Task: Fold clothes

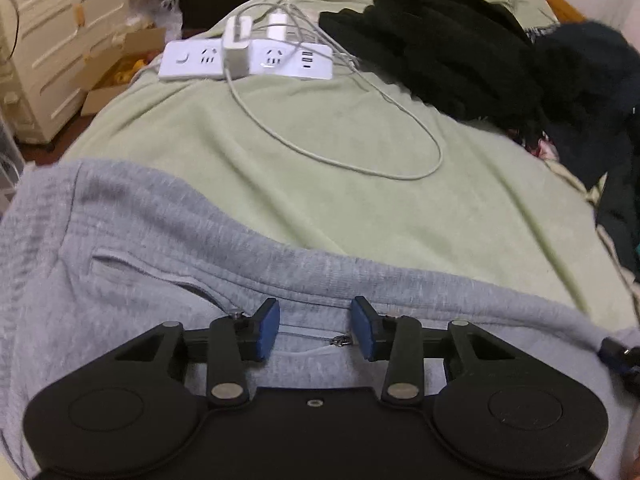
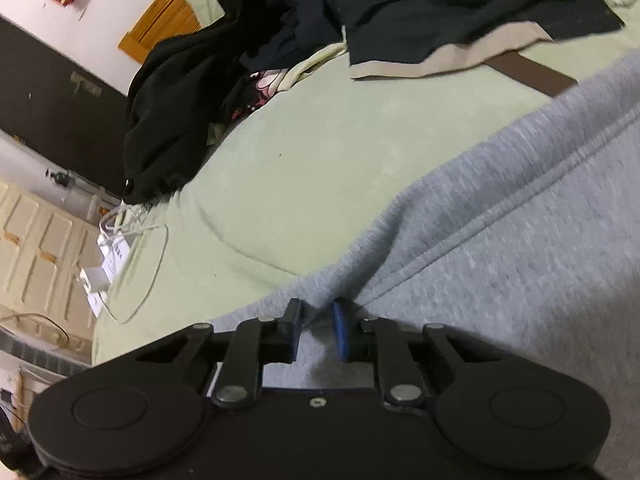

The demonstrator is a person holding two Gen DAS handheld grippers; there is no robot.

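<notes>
left tool (image 1: 315,328) | black frame | blue pads (image 1: 272,322) | silver rivets

The left gripper (image 1: 315,328) angles steeply downward, its blue-padded fingers (image 1: 269,330) standing apart with a clear gap between them, gripping nothing. The right gripper (image 2: 318,330), rolled sideways and tilted down, has its jaws drawn close, pinching a raised fold of grey garment (image 2: 500,248).

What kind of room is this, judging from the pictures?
Most likely a bedroom: a bed with a wooden headboard, piled dark clothes on it, and cream drawers beside it.
</notes>
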